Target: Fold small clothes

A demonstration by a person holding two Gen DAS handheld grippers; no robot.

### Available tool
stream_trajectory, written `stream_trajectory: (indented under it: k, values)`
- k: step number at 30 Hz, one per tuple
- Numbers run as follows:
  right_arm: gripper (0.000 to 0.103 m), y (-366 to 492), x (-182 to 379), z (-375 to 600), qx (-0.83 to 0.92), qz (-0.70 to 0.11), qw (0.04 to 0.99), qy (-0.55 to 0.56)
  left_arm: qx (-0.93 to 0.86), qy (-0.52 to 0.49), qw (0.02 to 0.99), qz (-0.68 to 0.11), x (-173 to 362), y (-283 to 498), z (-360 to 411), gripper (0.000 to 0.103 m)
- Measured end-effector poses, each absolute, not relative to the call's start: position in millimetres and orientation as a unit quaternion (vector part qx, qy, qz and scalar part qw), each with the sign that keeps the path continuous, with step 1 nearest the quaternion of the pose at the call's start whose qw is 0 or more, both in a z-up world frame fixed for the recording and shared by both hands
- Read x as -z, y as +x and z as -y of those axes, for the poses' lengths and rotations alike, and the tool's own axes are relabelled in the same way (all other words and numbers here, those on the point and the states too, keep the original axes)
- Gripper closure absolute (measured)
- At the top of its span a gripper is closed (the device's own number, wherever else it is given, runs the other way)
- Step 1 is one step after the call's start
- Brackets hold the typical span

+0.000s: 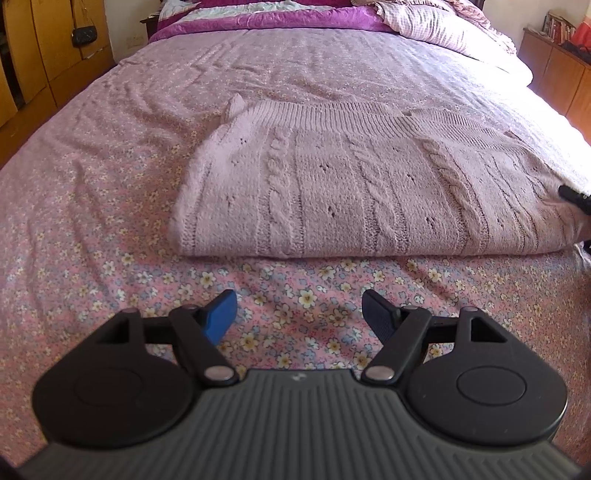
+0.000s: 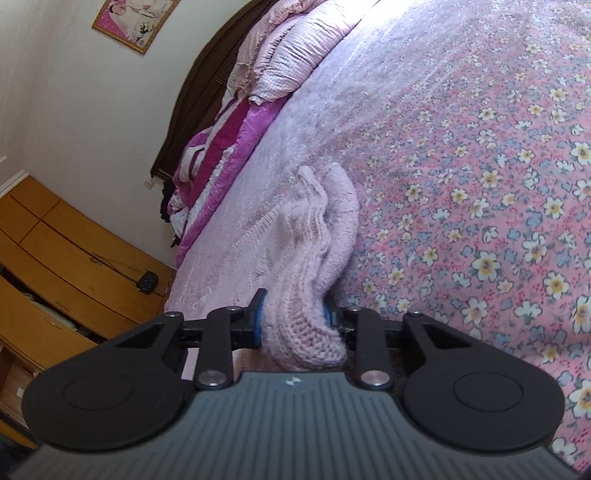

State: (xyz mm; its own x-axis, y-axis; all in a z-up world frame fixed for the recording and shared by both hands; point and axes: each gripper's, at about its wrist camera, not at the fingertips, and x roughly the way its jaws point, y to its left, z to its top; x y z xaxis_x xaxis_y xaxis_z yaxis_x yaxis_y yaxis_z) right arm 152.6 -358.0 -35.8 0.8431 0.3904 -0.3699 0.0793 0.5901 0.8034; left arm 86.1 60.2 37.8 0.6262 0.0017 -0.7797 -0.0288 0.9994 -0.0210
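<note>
One fold: done, sweater [image 1: 354, 184] doubled on bed [image 1: 92, 184], ahead of left gripper [image 1: 299, 314].
Left gripper: open, empty.
Right gripper [image 2: 295, 317]: clamped on sweater's end.
Left: another fold, likely.

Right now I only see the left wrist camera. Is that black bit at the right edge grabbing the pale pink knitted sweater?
Observer: Yes. The right gripper is shut on an edge of the pale pink cable-knit sweater, with the knit squeezed between its blue pads.
Operator: Is the sweater flat there?
Observer: No. It is bunched into a thick folded ridge that runs away from the gripper over the pink floral bedsheet.
Operator: Is anything on the wall that I can't see?
Observer: A gold-framed pink picture hangs near the dark wooden headboard.
</note>
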Motion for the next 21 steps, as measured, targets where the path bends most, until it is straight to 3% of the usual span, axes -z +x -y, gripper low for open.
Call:
stream_trajectory:
  k: [21]
  values:
    - [0.076,167,-74,253,-0.215,-0.186,0.868,0.408,-0.037,-0.022,0.908,-0.417,-73,94,-130,0.027]
